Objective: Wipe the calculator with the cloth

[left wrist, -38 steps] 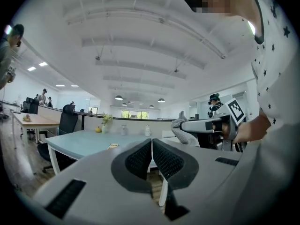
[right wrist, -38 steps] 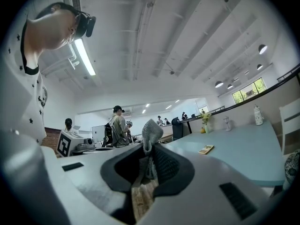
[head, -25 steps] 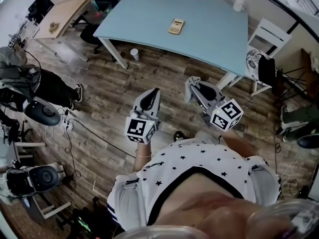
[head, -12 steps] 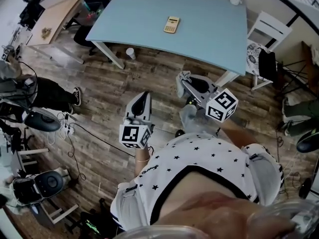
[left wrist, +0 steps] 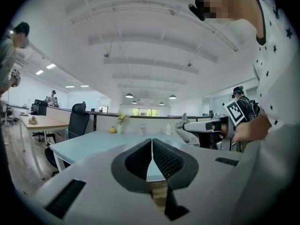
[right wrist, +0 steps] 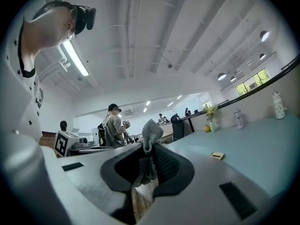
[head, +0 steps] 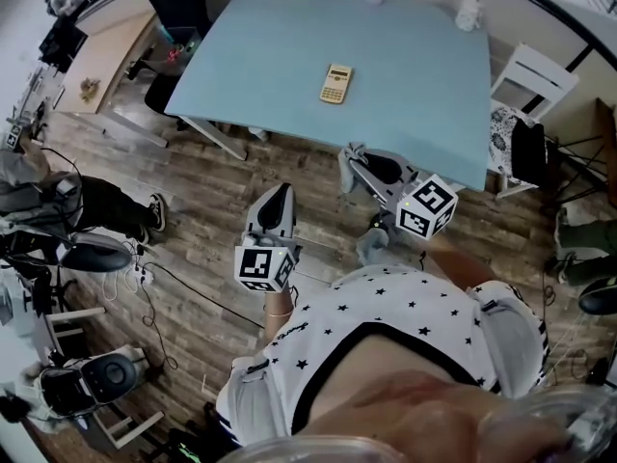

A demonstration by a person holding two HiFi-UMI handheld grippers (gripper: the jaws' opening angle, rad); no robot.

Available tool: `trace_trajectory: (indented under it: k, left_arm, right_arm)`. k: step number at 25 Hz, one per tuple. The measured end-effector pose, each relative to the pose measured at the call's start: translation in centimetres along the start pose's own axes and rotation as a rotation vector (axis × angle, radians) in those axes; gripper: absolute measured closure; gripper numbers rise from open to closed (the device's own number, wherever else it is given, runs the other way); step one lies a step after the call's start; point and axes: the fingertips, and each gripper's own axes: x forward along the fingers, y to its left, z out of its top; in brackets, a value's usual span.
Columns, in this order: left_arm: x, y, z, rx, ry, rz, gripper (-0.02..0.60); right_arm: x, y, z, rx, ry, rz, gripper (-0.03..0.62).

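The calculator [head: 336,83] lies near the middle of the table [head: 424,85]. Short of the table's near edge, the right claw [head: 351,159] is clamped on the grey cloth [right wrist: 151,131]. The left claw [left wrist: 152,146] is closed and empty.

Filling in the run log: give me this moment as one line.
phase: pre-wipe | right gripper: shut on cloth | left gripper: shut, empty | calculator: on table, untouched
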Motion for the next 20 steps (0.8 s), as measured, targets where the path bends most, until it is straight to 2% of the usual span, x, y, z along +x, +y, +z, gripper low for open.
trace_trajectory:
  k: [12, 17, 20]
  left_arm:
    - [12.9, 1.5, 1.6, -0.016, 0.004, -0.073, 0.551]
    - [16.9, 1.7, 2.5, 0.006, -0.013, -0.104, 0.551]
    - [18.6, 1.9, 2.7, 0.005, -0.008, -0.129, 0.551]
  right_arm:
    - [2.0, -11.8, 3.2, 0.028, -0.004, -0.087, 0.548]
    - [2.7, -14.8, 4.1, 0.030, -0.027, -0.096, 0.548]
    - [3.0, -16.5, 4.2, 0.060, -0.030, -0.131, 0.548]
